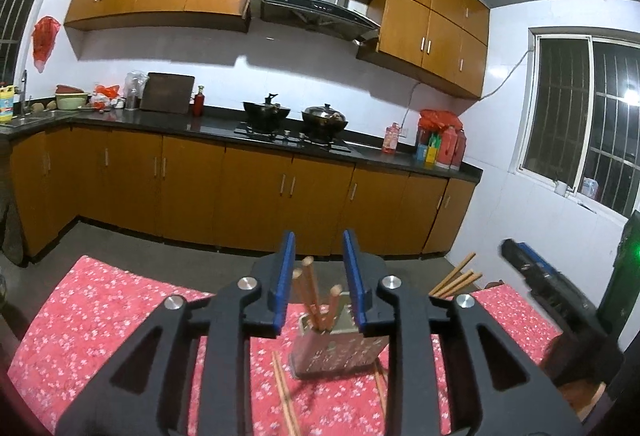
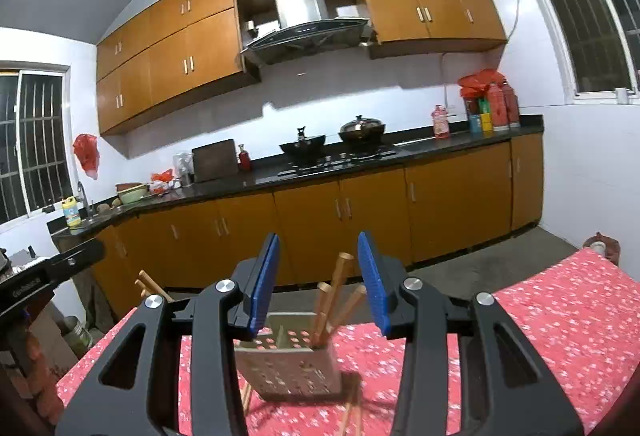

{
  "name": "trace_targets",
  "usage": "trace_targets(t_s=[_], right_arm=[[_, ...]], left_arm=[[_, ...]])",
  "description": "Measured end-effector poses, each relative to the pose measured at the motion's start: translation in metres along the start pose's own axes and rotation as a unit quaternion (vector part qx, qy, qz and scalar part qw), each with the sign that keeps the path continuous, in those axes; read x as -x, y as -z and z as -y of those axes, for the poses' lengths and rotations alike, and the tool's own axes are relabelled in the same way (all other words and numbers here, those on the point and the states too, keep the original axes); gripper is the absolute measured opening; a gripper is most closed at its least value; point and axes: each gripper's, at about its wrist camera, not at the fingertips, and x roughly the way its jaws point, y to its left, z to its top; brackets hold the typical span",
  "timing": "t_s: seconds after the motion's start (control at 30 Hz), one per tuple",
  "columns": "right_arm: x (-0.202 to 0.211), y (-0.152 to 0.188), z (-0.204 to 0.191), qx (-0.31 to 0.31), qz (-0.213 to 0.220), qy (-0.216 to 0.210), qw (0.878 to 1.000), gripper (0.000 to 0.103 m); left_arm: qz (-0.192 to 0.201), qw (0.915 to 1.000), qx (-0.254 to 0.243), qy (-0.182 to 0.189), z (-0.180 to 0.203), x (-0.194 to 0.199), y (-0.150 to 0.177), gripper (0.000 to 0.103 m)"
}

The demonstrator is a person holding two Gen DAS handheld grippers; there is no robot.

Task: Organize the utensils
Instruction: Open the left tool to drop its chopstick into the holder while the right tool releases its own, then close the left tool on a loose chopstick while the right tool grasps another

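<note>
A perforated metal utensil holder [image 1: 336,350] [image 2: 288,368] stands on the red flowered tablecloth [image 1: 120,308] [image 2: 560,316]. Three wooden chopsticks [image 1: 316,300] [image 2: 334,300] lean upright inside it. My left gripper [image 1: 319,236] is open, just short of the holder and above it; the stick tops show in the gap, and the blue pads touch nothing. My right gripper [image 2: 319,236] is open wider, facing the holder from the other side, also holding nothing. Loose chopsticks [image 1: 284,392] [image 2: 352,416] lie on the cloth beside the holder.
More chopsticks [image 1: 456,280] [image 2: 150,286] stick out behind the grippers' links. The right gripper [image 1: 520,252] shows at the left view's right edge. Across a strip of floor are brown cabinets [image 1: 256,191], a black counter [image 2: 360,159], two woks and bottles.
</note>
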Motion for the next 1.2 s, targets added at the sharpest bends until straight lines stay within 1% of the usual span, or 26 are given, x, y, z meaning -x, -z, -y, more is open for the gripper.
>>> trace_targets(t_s=[0.07, 0.13, 0.17, 0.2, 0.23, 0.27, 0.3, 0.37, 0.4, 0.43, 0.47, 0.53, 0.57, 0.63, 0.7, 0.73, 0.77, 0.83, 0.9, 1.0, 1.1, 1.2], right_arm=[[0.011, 0.007, 0.011, -0.001, -0.009, 0.012, 1.0, 0.042], [0.013, 0.017, 0.02, 0.0, -0.031, 0.028, 0.999, 0.042], [0.012, 0.028, 0.027, 0.001, -0.05, 0.039, 0.998, 0.042], [0.01, 0.037, 0.033, 0.0, -0.069, 0.045, 0.997, 0.042], [0.005, 0.05, 0.04, -0.002, -0.097, 0.052, 0.994, 0.042], [0.001, 0.058, 0.045, -0.004, -0.118, 0.054, 0.992, 0.042], [-0.006, 0.075, 0.052, -0.012, -0.154, 0.057, 0.986, 0.042], [-0.022, 0.111, 0.06, -0.03, -0.228, 0.05, 0.972, 0.042], [-0.026, 0.122, 0.061, -0.035, -0.249, 0.046, 0.967, 0.041], [-0.03, 0.136, 0.061, -0.039, -0.27, 0.04, 0.961, 0.04], [-0.035, 0.151, 0.058, -0.04, -0.294, 0.032, 0.955, 0.038], [-0.04, 0.169, 0.052, -0.034, -0.319, 0.02, 0.947, 0.038], [-0.041, 0.177, 0.047, -0.029, -0.325, 0.017, 0.945, 0.036], [-0.047, 0.192, 0.036, -0.012, -0.34, 0.015, 0.94, 0.034], [-0.053, 0.201, 0.032, 0.002, -0.353, 0.019, 0.936, 0.031], [-0.054, 0.204, 0.031, 0.008, -0.357, 0.023, 0.934, 0.027], [-0.054, 0.204, 0.028, 0.021, -0.35, 0.03, 0.936, 0.019], [-0.054, 0.204, 0.027, 0.043, -0.348, 0.048, 0.935, 0.008], [-0.055, 0.203, 0.033, 0.039, -0.345, 0.061, 0.936, 0.008], [-0.054, 0.198, 0.05, 0.019, -0.338, 0.092, 0.936, 0.008], [-0.051, 0.197, 0.061, 0.006, -0.336, 0.097, 0.937, 0.008], [-0.05, 0.196, 0.061, 0.012, -0.335, 0.098, 0.937, 0.008]], left_arm=[[-0.002, 0.9999, 0.0, -0.01, -0.008, 0.012, 0.009, 0.031], [-0.01, 0.9994, -0.001, -0.032, -0.019, 0.021, 0.025, 0.034], [-0.016, 0.9991, -0.001, -0.038, -0.022, 0.022, 0.031, 0.035], [-0.031, 0.9983, -0.002, -0.049, -0.029, 0.021, 0.044, 0.036], [-0.044, 0.9975, -0.002, -0.055, -0.032, 0.019, 0.052, 0.037], [-0.065, 0.9959, 0.0, -0.063, -0.039, 0.013, 0.066, 0.037], [-0.09, 0.9933, 0.003, -0.073, -0.045, 0.007, 0.08, 0.037], [-0.127, 0.9884, 0.007, -0.084, -0.052, -0.004, 0.101, 0.037], [-0.151, 0.9845, 0.007, -0.09, -0.057, -0.011, 0.118, 0.037], [-0.162, 0.9824, 0.006, -0.093, -0.057, -0.015, 0.124, 0.037], [-0.184, 0.9783, 0.004, -0.095, -0.059, -0.021, 0.139, 0.037], [-0.213, 0.9726, 0.007, -0.092, -0.061, -0.028, 0.16, 0.037], [-0.228, 0.9697, 0.01, -0.088, -0.061, -0.031, 0.17, 0.037], [-0.242, 0.9669, 0.014, -0.081, -0.061, -0.031, 0.184, 0.037], [-0.252, 0.965, 0.017, -0.072, -0.059, -0.035, 0.19, 0.037], [-0.256, 0.9643, 0.017, -0.064, -0.058, -0.035, 0.193, 0.037], [-0.258, 0.964, 0.015, -0.06, -0.054, -0.037, 0.195, 0.037], [-0.263, 0.9634, 0.014, -0.049, -0.048, -0.038, 0.196, 0.037], [-0.269, 0.9622, 0.014, -0.037, -0.044, -0.04, 0.198, 0.037], [-0.281, 0.9595, 0.012, -0.02, -0.033, -0.046, 0.204, 0.036], [-0.293, 0.9559, 0.008, -0.012, -0.026, -0.053, 0.213, 0.031], [-0.306, 0.9519, 0.001, -0.012, -0.021, -0.059, 0.22, 0.026]])
